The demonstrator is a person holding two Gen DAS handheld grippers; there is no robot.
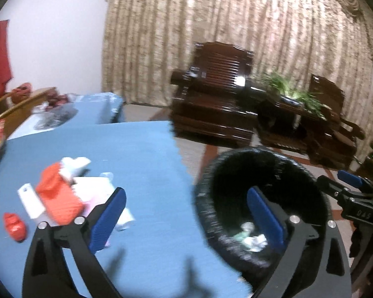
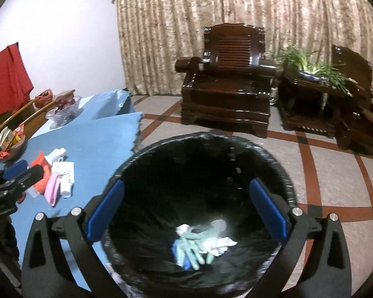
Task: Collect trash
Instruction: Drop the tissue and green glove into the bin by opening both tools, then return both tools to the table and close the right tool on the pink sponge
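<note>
Our right gripper (image 2: 186, 213) hangs spread and empty over the bin (image 2: 273, 154); left gripper (image 1: 186, 216), also spread, must next pinch the litter pile (image 1: 59, 193) ahead-left.

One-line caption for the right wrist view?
Open right tongs hover empty over the black-lined bin holding a green glove and crumpled paper.

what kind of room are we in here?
Most likely a home living room: carved dark wood armchairs stand before full-length patterned curtains, a potted plant sits on a side table, and a blue-covered table stands beside a lined trash bin.
</note>
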